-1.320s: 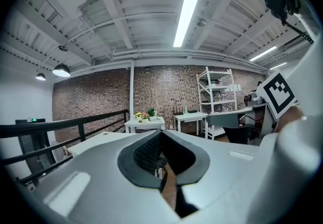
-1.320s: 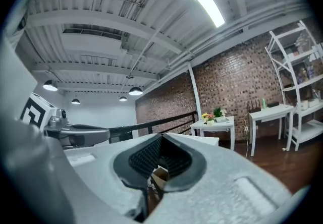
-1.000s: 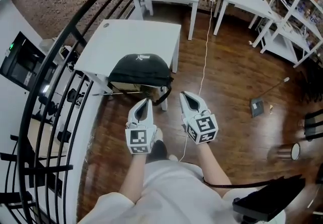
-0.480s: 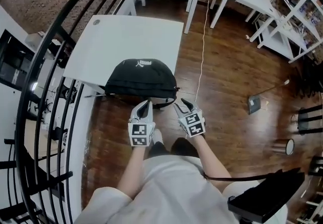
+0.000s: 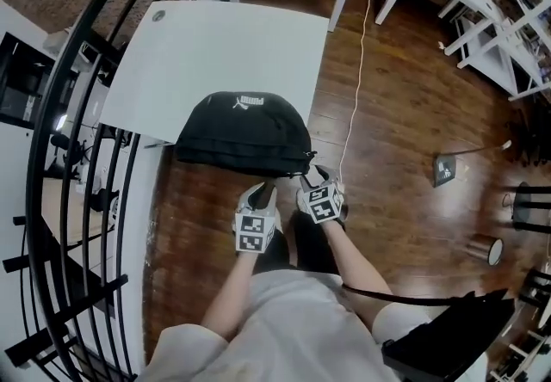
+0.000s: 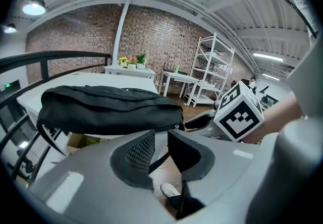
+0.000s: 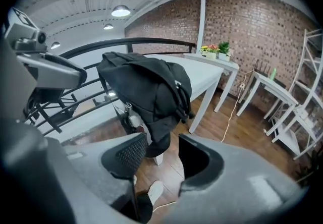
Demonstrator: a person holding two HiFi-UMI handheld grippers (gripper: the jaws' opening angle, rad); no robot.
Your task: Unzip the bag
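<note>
Dark wood floor (image 5: 405, 139) surrounds a white bench (image 5: 224, 45), and the black bag (image 5: 244, 132) lies on the bench's near edge, at its 6 o'clock side, with its lower rim hanging slightly over. In the left gripper view the zip line runs along the bag's flank to a small metal pull (image 6: 177, 127) at the bag's 3 o'clock end. The zip looks fully closed, so the unzipping has not started.

A second ago both tools were pinched shut and held well short of the bag. Since then the person has stepped in, and both now sit just beside the bag's near rim. The left tool (image 5: 261, 191) is below the bag at about 6 o'clock. Its jaws are opening, roughly half apart, with nothing between the pads. The right tool (image 5: 312, 172) is at the bag's 5 o'clock corner, close to the pull end. Its jaws are also opening, spread wide, and although the bag's dangling corner lines up behind the gap, the pads are not pressing on it.

That reads as the reach finishing and the grasp being set up, probably one tool to steady the fabric and the other to take the pull.

Further out, a black railing (image 5: 103, 157) curves along 9 o'clock, a pale cable (image 5: 360, 70) trails across the floor at 1 o'clock, and white shelving (image 5: 508, 36) stands at 2 o'clock.
</note>
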